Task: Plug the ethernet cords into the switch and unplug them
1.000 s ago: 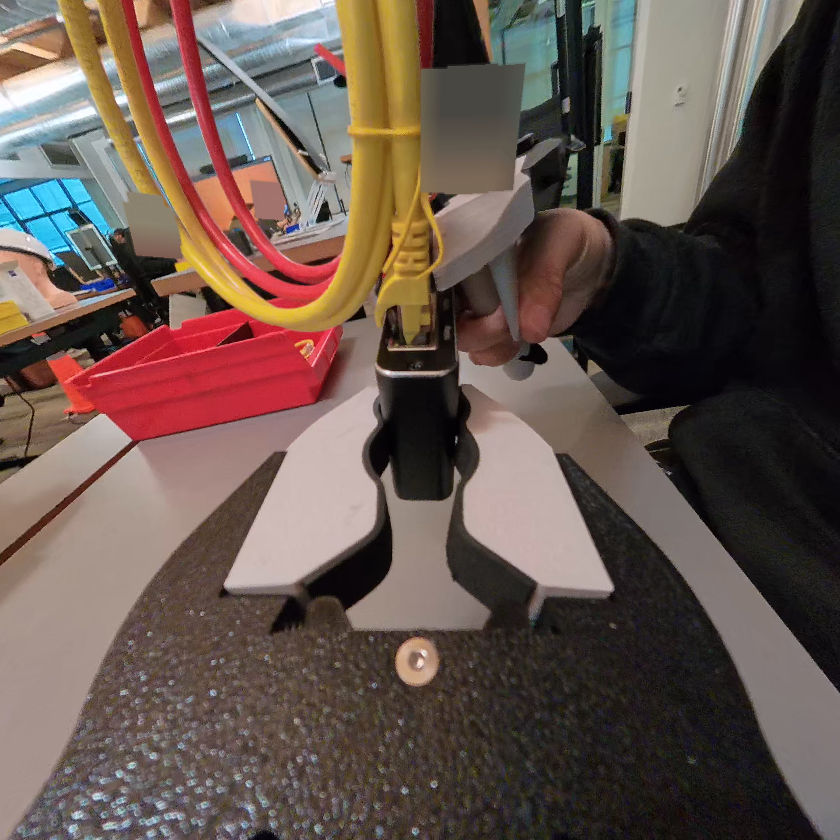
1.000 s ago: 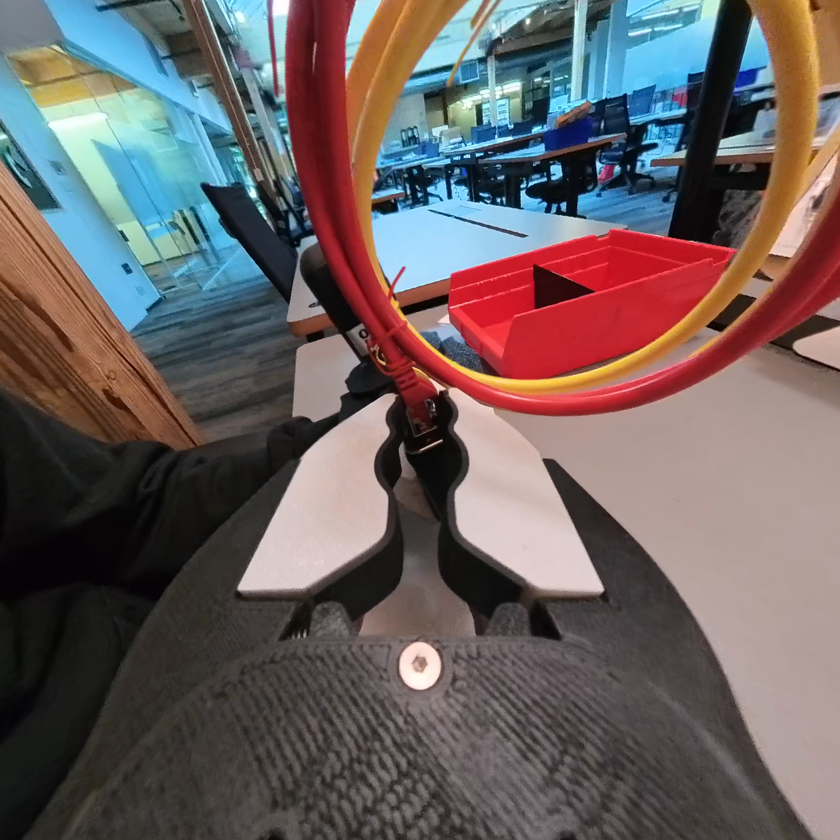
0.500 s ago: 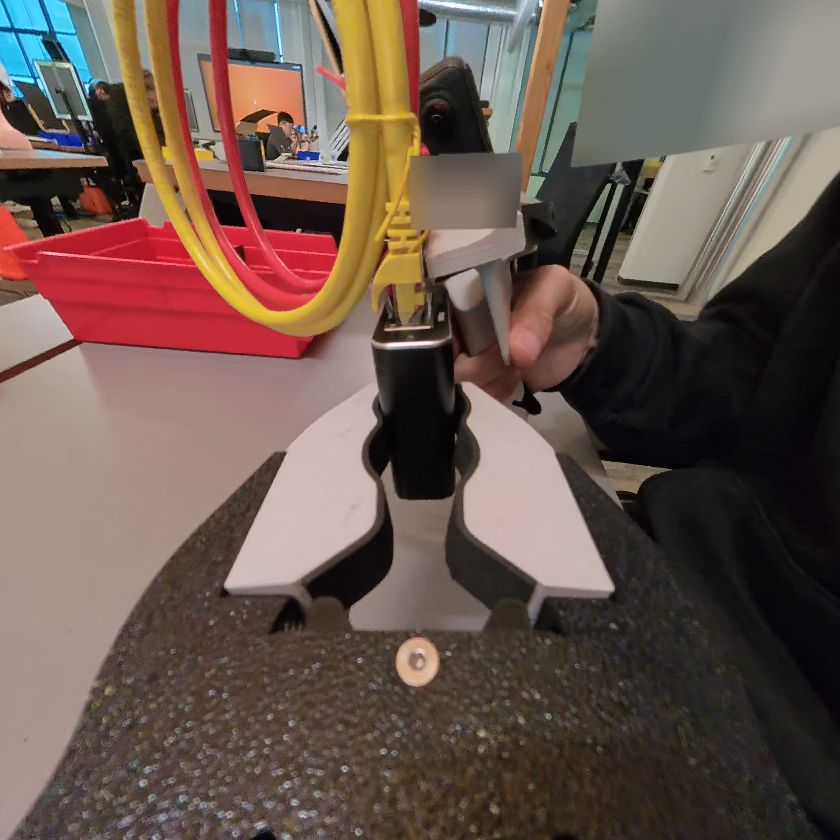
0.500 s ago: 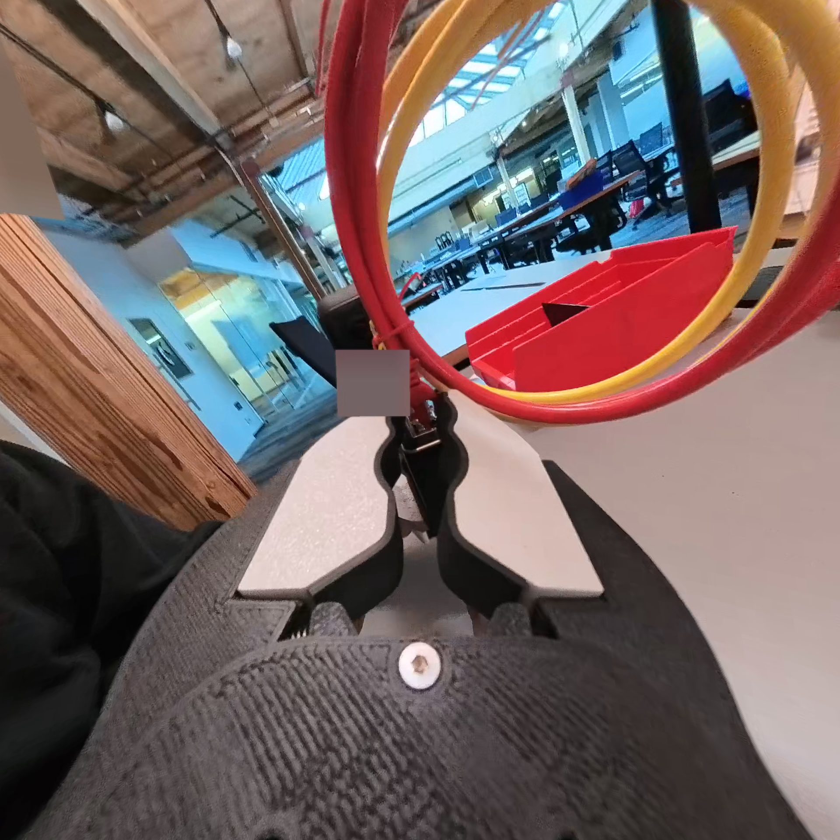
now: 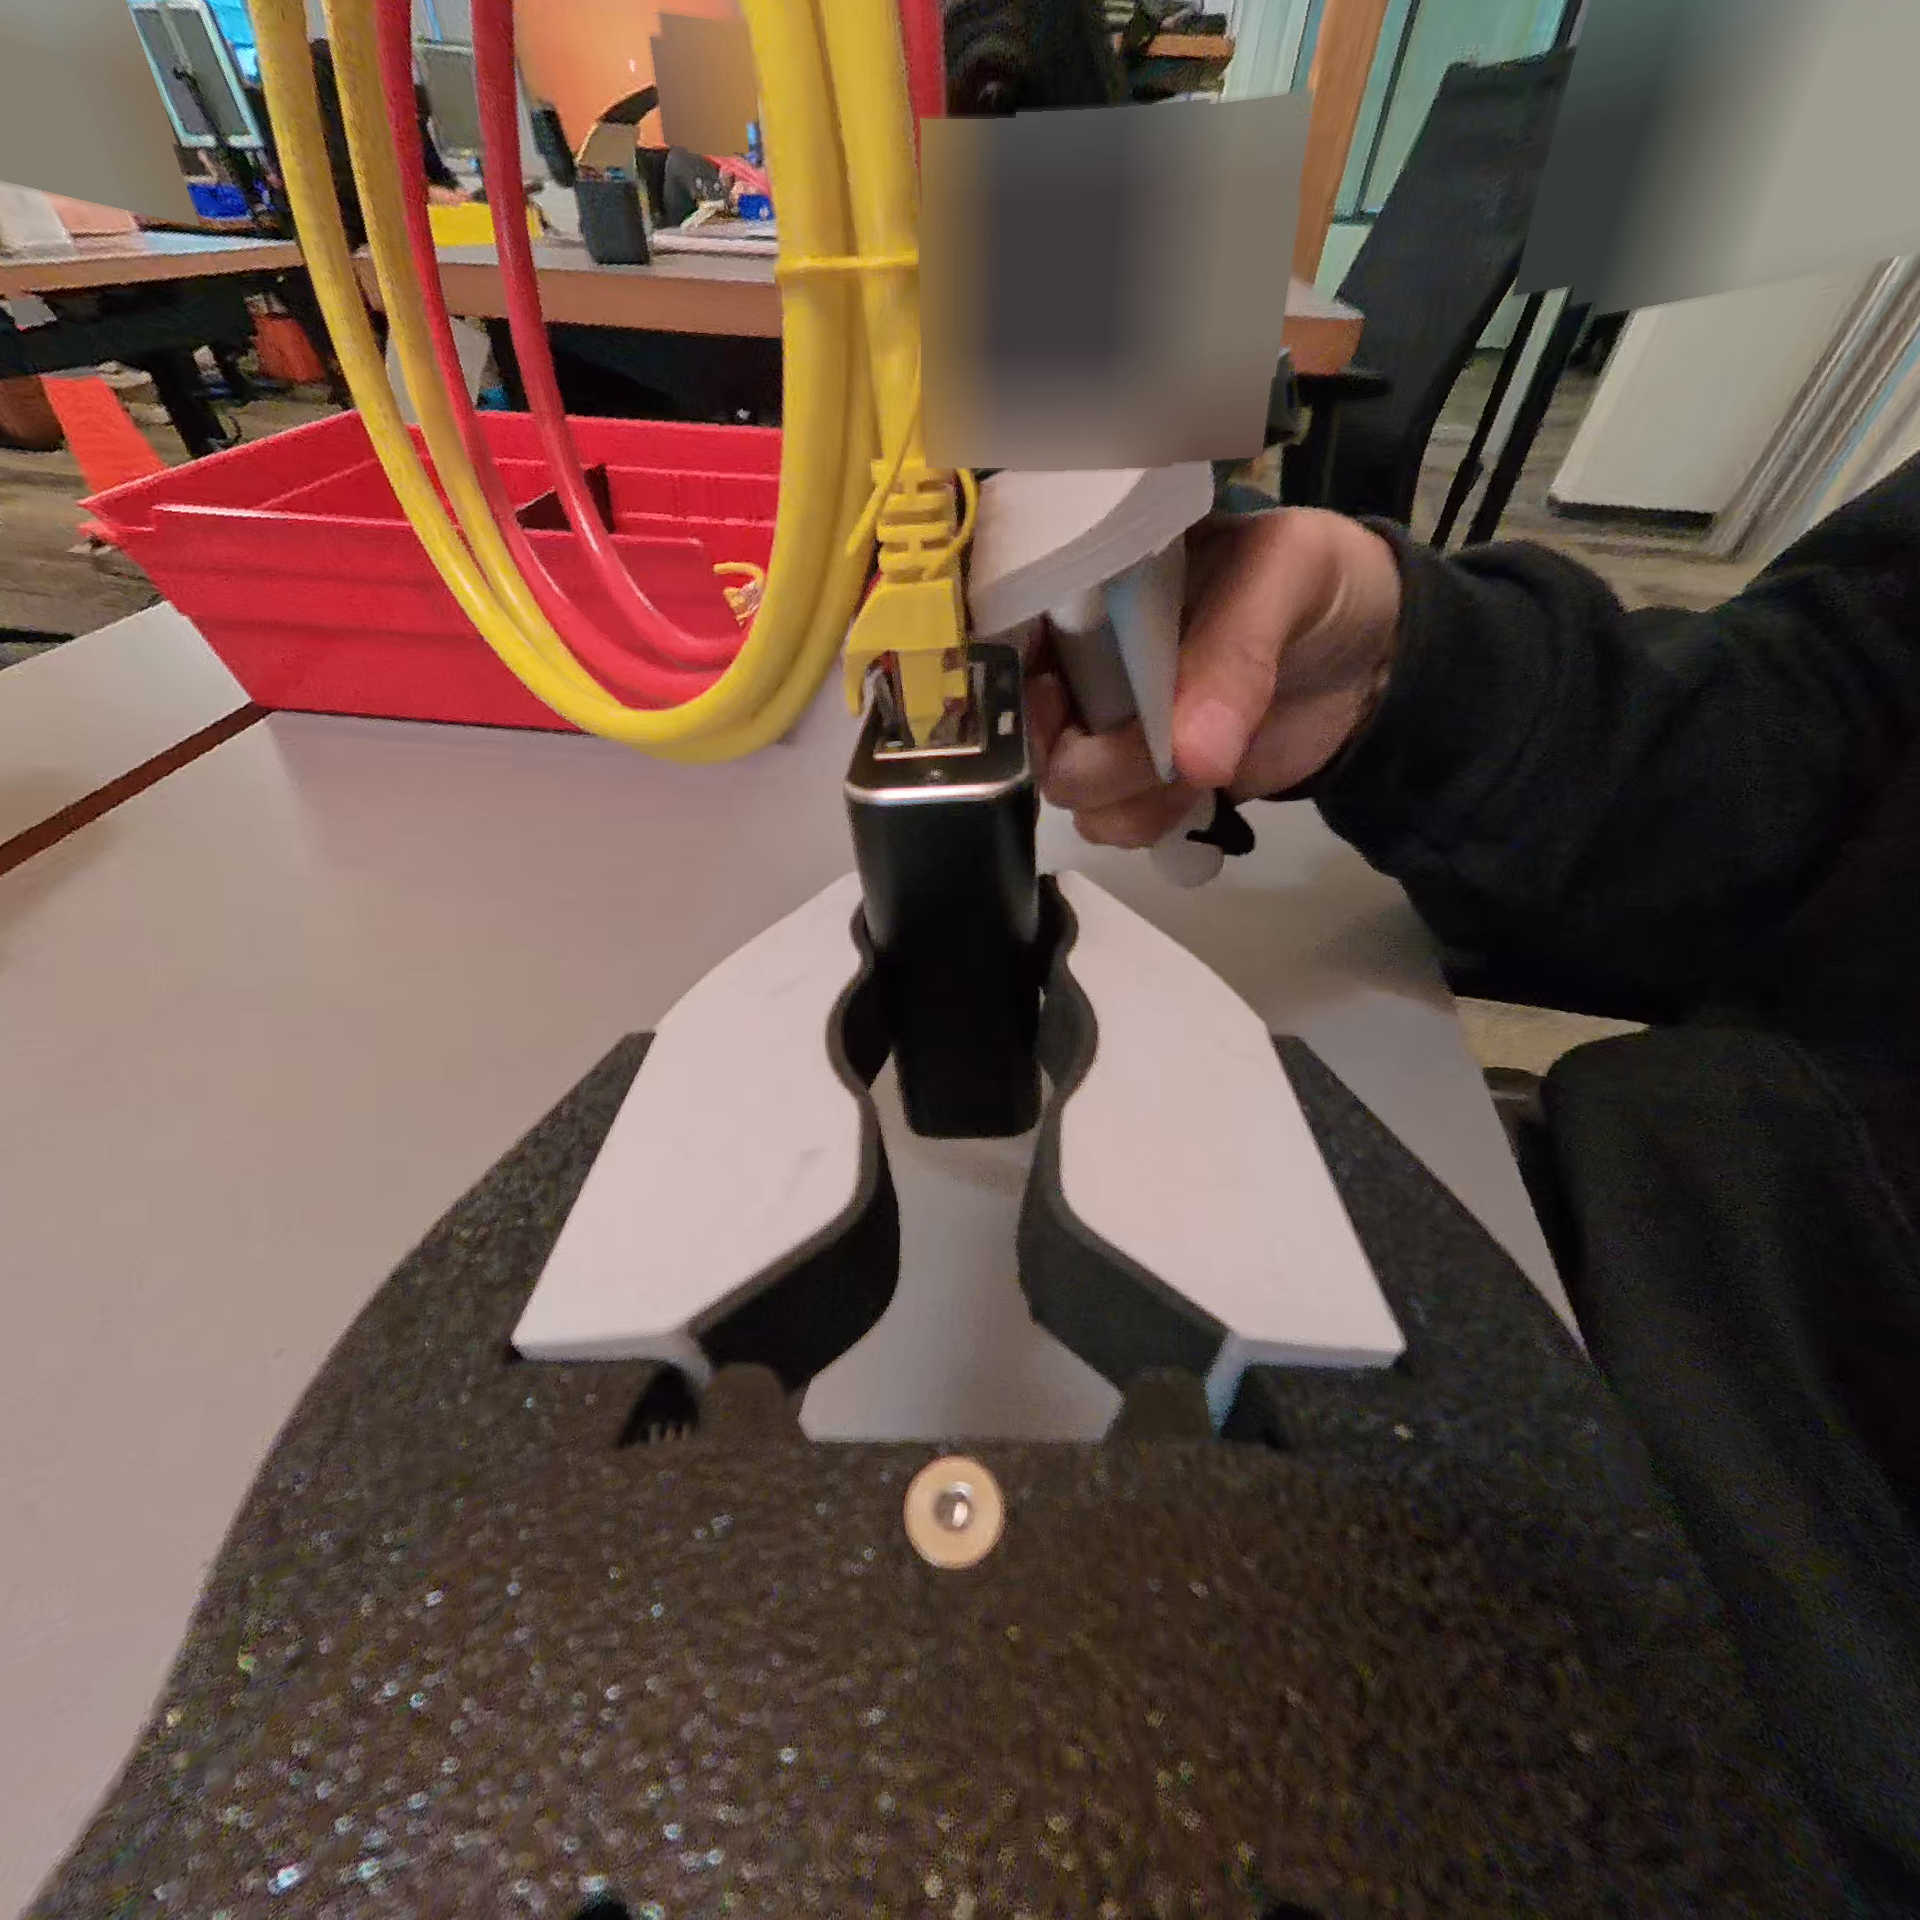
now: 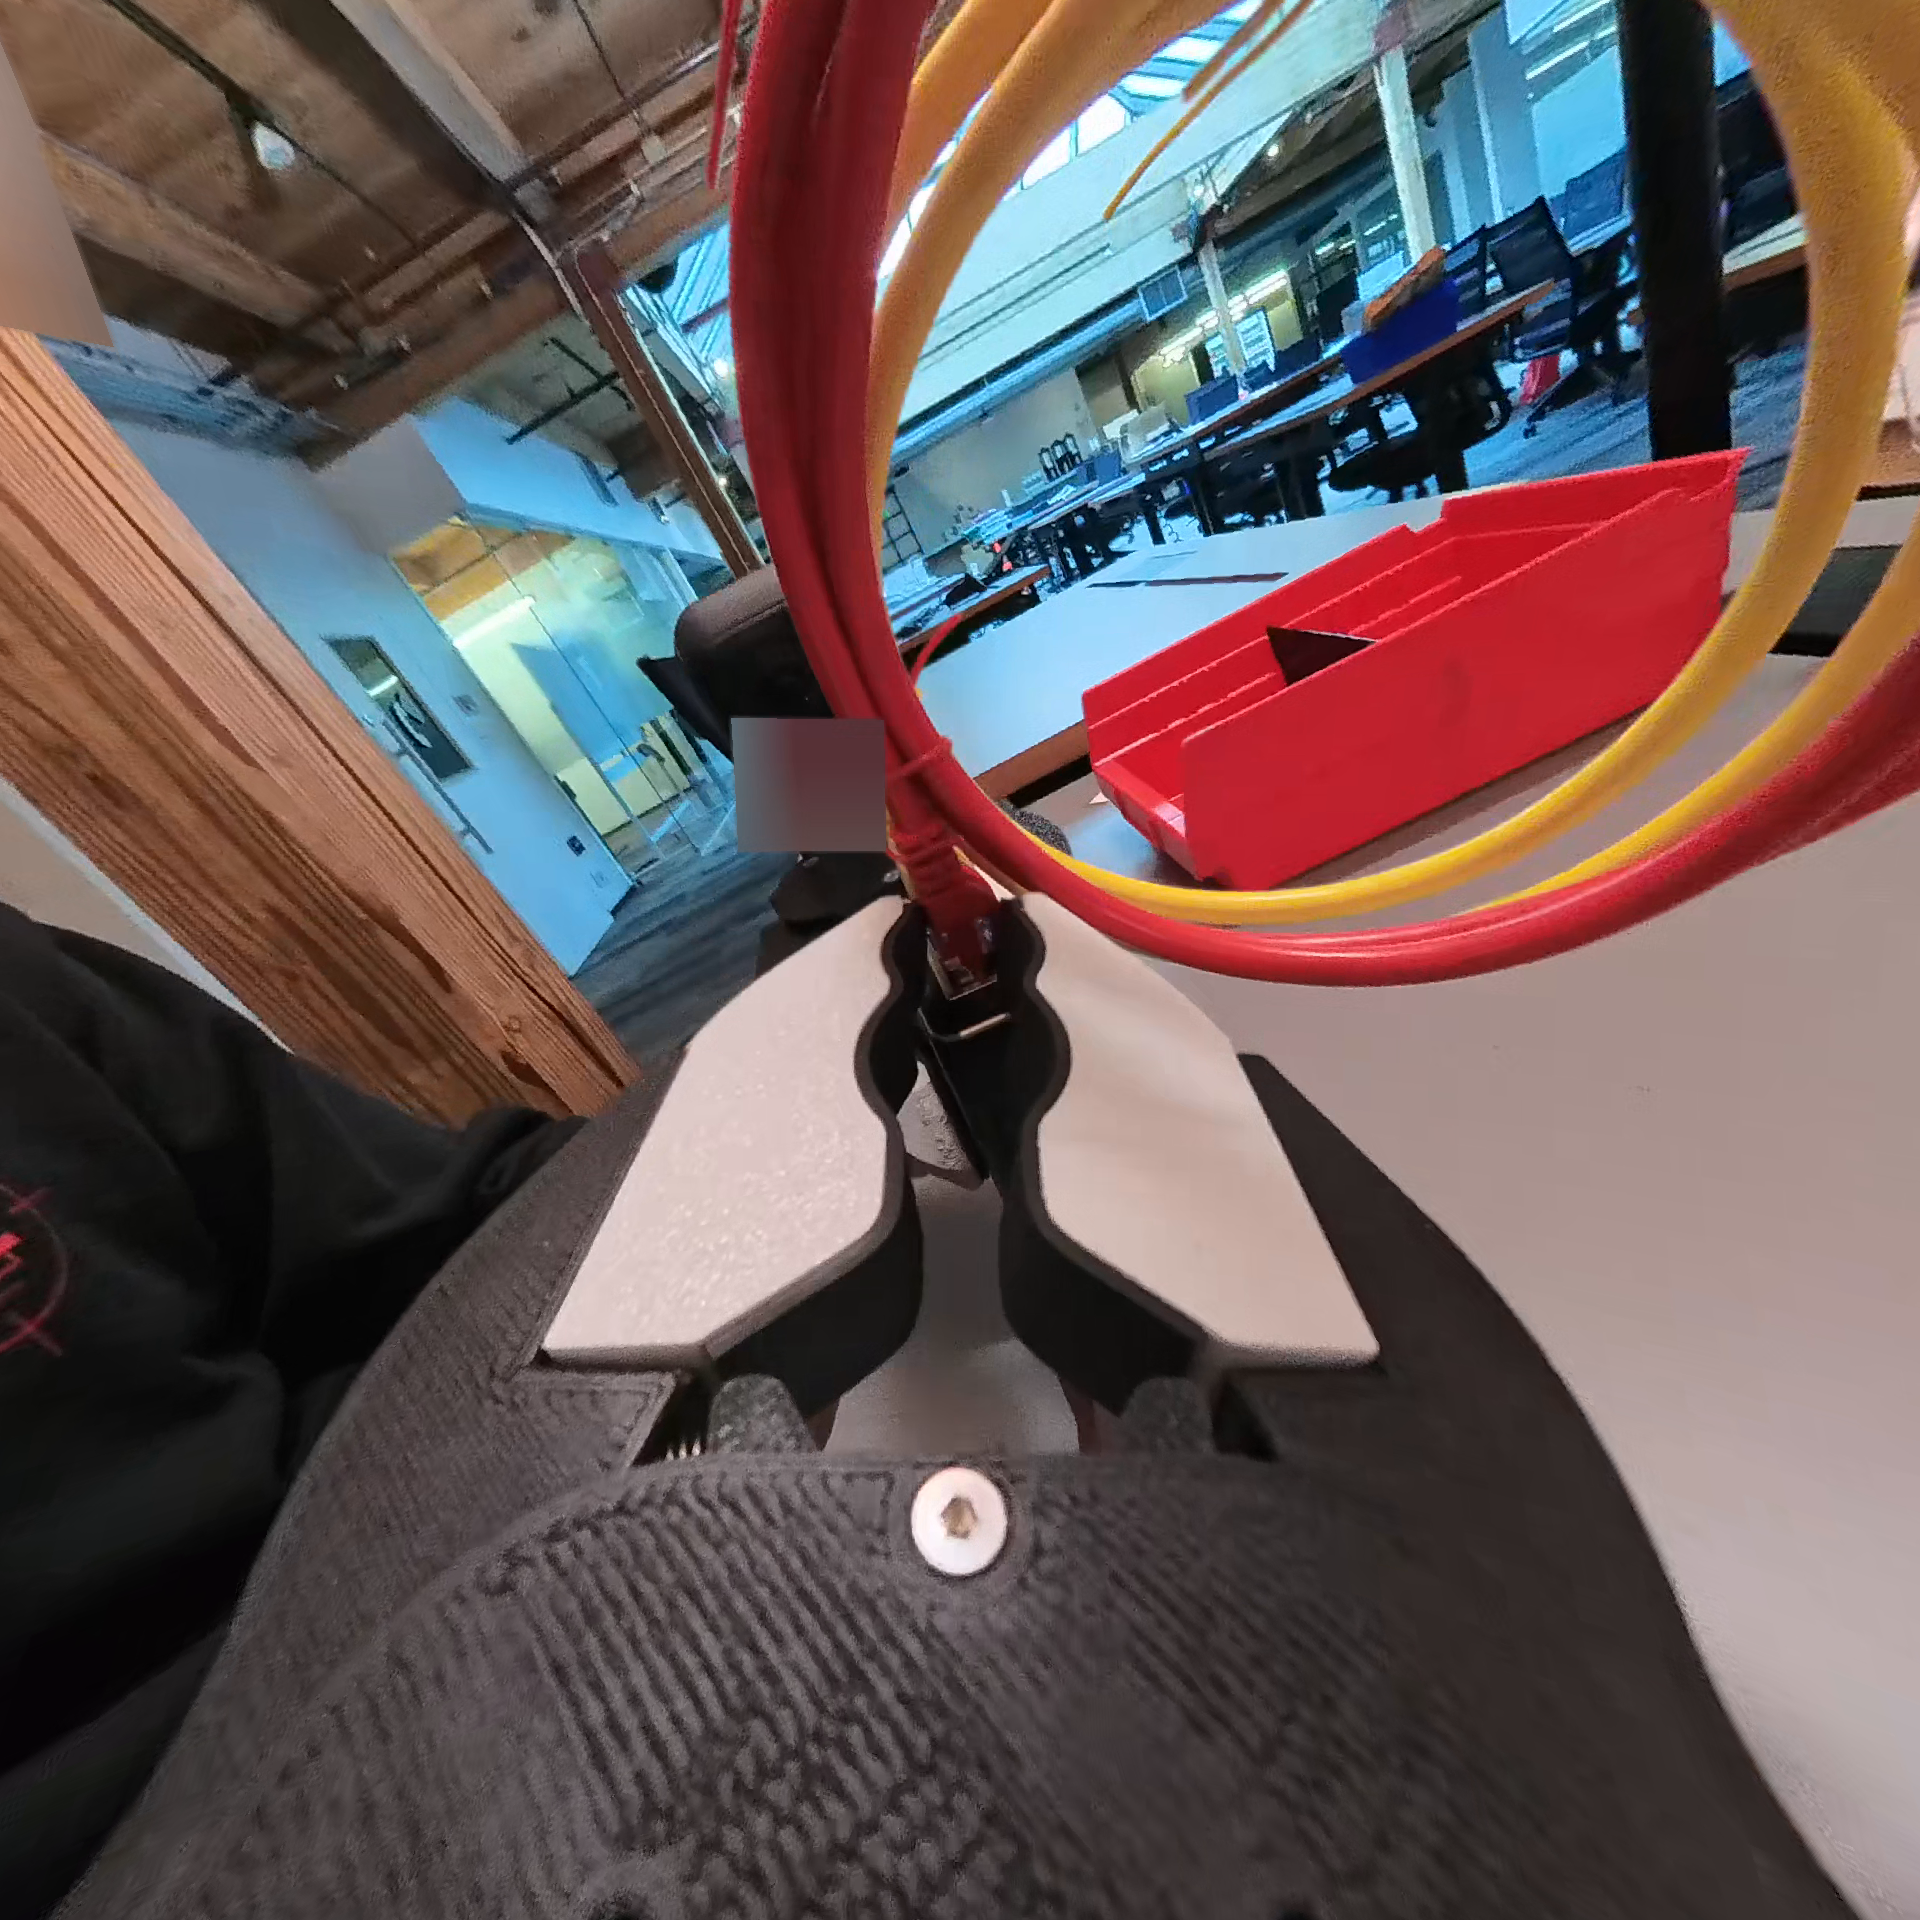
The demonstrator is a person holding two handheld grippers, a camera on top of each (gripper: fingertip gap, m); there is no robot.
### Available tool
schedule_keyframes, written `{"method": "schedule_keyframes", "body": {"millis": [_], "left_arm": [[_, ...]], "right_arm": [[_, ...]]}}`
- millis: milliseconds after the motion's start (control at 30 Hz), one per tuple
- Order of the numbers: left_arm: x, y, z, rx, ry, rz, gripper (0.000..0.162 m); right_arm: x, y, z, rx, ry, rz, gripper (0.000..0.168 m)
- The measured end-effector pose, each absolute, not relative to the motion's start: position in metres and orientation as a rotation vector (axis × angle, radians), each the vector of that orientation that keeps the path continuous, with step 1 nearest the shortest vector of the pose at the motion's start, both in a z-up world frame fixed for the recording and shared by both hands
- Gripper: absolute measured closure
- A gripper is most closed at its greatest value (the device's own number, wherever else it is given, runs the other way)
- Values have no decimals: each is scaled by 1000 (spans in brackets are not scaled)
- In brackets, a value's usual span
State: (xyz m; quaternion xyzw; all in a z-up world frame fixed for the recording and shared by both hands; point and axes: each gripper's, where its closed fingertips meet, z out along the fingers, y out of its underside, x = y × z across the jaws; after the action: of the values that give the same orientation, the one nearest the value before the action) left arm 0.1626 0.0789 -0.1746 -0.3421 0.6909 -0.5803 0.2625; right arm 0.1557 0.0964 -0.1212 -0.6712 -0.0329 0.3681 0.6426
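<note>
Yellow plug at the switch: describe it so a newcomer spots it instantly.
Start at the grey table, in front of the red bin. The left gripper holds the black switch upright there. The yellow plug sits in its top port, the only yellow connector, under zip-tied yellow loops; the red plug is beside it.

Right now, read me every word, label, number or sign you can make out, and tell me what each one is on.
No text is readable.
Black switch in the left hand-held gripper: no legible marking.
Red cord plug in the right hand-held gripper: none.
Red bin: none shows.
Red print on the black garment: cut off, unreadable.
</note>
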Motion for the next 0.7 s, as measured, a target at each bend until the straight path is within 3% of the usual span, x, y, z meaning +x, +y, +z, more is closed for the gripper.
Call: {"method": "schedule_keyframes", "body": {"millis": [267,567,700], "left_arm": [[169,80,-184,-989,1880,-1545,136],[174,89,-183,-1013,1817,-1531,135],[174,85,-188,-1051,1783,-1686,135]], "right_arm": [[163,97,-132,-1669,-178,682,154],[169,105,-130,-1561,21,993,153],[169,108,-138,-1670,-80,844,154]]}}
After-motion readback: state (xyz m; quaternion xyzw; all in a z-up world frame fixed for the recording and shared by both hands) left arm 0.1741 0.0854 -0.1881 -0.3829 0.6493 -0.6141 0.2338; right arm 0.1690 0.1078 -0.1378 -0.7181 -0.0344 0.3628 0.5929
